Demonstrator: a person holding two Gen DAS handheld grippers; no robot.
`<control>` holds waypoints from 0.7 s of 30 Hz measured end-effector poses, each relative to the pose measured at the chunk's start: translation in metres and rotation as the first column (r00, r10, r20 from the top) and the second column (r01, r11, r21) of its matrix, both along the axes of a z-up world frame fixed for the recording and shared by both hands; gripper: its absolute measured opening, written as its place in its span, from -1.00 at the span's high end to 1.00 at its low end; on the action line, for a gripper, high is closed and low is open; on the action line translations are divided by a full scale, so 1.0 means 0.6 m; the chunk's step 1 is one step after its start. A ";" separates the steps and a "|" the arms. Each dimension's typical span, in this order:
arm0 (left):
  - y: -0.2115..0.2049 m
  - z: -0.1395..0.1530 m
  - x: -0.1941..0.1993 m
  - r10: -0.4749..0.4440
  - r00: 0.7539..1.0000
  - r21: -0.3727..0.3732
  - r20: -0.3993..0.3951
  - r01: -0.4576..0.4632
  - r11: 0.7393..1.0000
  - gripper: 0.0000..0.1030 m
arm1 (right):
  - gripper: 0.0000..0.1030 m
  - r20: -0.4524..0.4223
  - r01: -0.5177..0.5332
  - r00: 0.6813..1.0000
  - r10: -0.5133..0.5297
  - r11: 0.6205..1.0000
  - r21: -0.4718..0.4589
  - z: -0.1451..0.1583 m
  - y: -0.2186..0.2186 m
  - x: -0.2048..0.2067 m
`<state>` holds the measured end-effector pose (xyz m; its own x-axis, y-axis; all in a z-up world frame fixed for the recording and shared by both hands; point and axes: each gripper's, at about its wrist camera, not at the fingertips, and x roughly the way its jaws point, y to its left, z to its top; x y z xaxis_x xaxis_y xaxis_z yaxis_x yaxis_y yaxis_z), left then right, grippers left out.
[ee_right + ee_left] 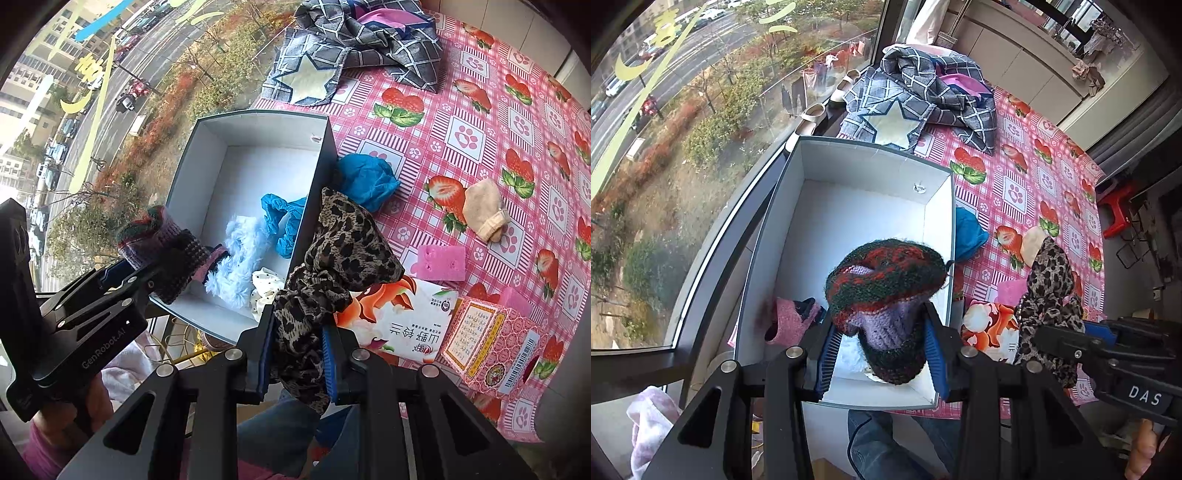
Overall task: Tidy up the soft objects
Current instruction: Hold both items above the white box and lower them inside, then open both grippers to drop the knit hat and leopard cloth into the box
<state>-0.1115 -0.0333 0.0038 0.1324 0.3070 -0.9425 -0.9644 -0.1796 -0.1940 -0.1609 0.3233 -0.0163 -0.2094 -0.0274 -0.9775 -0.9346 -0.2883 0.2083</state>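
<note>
box [871, 206] by the window already holds several soft pieces. my left gripper [882, 350] clamps a knitted hat [886, 273] above it; my right gripper [299, 354] pinches a leopard scarf [343, 247] beside its wall. a blue cloth [369, 177], beige sock [484, 210] and pink sponge [441, 262] remain on the table.

The knitted hat [882, 295] looked fuzzy, coarse wool. The leopard-print cloth [332, 258] was thin and crinkled. The box [849, 162] was matt white card inside. At right, the table [480, 122] wore a smooth printed cover; the pink sponge [441, 263] looked porous.
</note>
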 end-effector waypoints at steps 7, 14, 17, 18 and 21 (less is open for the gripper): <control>0.004 -0.012 -0.013 0.024 0.999 -0.021 -0.022 -0.024 0.999 0.11 | 0.53 -0.007 -0.030 1.000 0.030 0.999 0.018 0.001 0.017 -0.028; 0.004 -0.034 -0.018 0.038 0.999 -0.063 -0.037 -0.040 0.997 0.11 | 0.53 -0.021 -0.054 0.998 0.054 0.998 0.019 -0.005 0.035 -0.057; 0.003 -0.040 -0.021 0.042 0.998 -0.074 -0.043 -0.045 0.996 0.10 | 0.53 -0.025 -0.063 0.998 0.064 0.998 0.018 -0.007 0.042 -0.069; 0.003 -0.042 -0.021 0.044 0.998 -0.078 -0.045 -0.047 0.996 0.10 | 0.53 -0.026 -0.066 0.997 0.067 0.998 0.019 -0.007 0.043 -0.073; 0.003 -0.046 -0.023 0.047 0.998 -0.088 -0.047 -0.051 0.995 0.10 | 0.53 -0.030 -0.074 0.997 0.075 0.997 0.022 -0.008 0.050 -0.086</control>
<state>-0.1252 -0.0312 -0.0236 0.0761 0.2267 -0.9710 -0.9613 -0.2418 -0.1318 -0.2123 0.3534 -0.0209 -0.2379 -0.0232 -0.9710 -0.9036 -0.3614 0.2300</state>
